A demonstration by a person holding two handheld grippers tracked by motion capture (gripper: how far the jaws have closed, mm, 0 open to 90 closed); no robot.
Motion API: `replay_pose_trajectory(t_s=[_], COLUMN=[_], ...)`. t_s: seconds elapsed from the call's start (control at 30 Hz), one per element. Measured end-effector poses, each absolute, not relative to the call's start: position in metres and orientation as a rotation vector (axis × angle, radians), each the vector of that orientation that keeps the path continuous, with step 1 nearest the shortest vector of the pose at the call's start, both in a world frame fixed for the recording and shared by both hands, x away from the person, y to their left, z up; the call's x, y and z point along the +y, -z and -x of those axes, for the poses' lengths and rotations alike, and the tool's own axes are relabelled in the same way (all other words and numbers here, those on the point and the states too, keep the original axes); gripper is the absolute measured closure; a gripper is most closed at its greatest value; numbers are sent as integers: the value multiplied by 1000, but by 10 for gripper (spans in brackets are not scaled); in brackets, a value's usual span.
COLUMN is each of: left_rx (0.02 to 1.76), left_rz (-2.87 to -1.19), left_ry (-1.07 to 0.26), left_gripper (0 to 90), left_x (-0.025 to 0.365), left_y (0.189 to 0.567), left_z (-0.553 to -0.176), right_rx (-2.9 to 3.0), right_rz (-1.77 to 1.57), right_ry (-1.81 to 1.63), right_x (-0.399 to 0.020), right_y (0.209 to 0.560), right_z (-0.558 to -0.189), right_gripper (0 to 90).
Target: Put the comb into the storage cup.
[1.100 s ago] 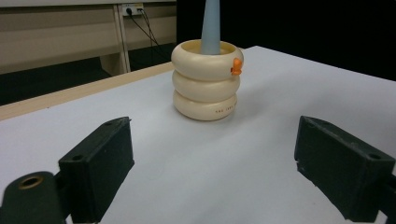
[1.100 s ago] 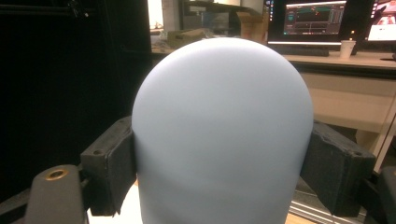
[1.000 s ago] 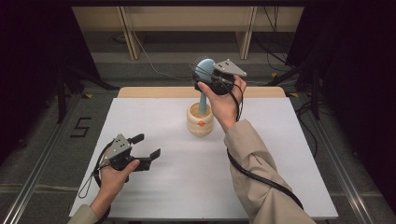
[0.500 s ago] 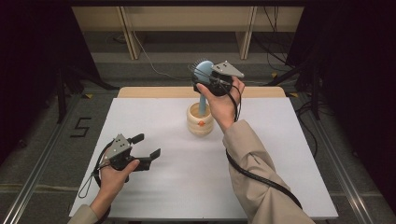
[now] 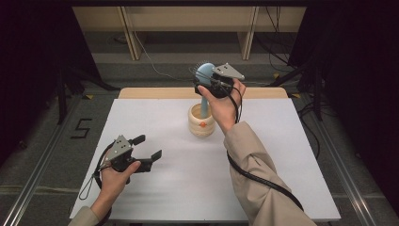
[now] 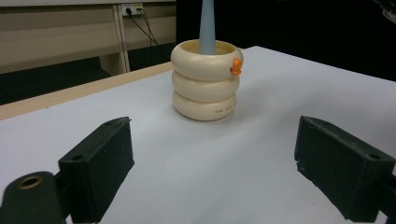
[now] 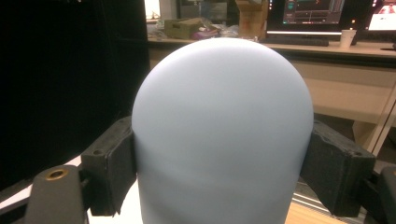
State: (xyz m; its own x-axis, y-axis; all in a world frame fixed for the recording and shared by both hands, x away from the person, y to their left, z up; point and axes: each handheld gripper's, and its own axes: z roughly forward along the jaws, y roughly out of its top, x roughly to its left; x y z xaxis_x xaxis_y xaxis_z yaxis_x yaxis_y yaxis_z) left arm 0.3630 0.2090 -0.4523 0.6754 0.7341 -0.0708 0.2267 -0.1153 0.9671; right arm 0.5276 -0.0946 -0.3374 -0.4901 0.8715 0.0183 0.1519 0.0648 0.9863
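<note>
Near left: the left gripper (image 5: 147, 149) is hovering over the white table (image 5: 291, 155), jaws spread and empty, unchanged over the last second. Centre, far: the cream ringed holder (image 5: 201, 123) is standing upright. Right: the right gripper (image 5: 205, 81) is pinching the head of the pale blue brush (image 7: 222, 130), handle in the holder, barely shifted, suggesting neither lifting nor seating is finished.

Bright, evenly lit table; dark surroundings, soft shadows.
</note>
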Motion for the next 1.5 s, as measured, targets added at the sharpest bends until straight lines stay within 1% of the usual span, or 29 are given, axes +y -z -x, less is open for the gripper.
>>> replay_pose_trajectory(t_s=[1.5], left_rx=[791], left_rz=[-1669], left_ry=[-518], left_gripper=[112], left_x=[209], left_y=[452], left_z=[-363], right_rx=[1745], right_rz=[-1040], right_ry=[-1443], right_x=[-93], right_y=[351], right_z=[-531], right_gripper=[201])
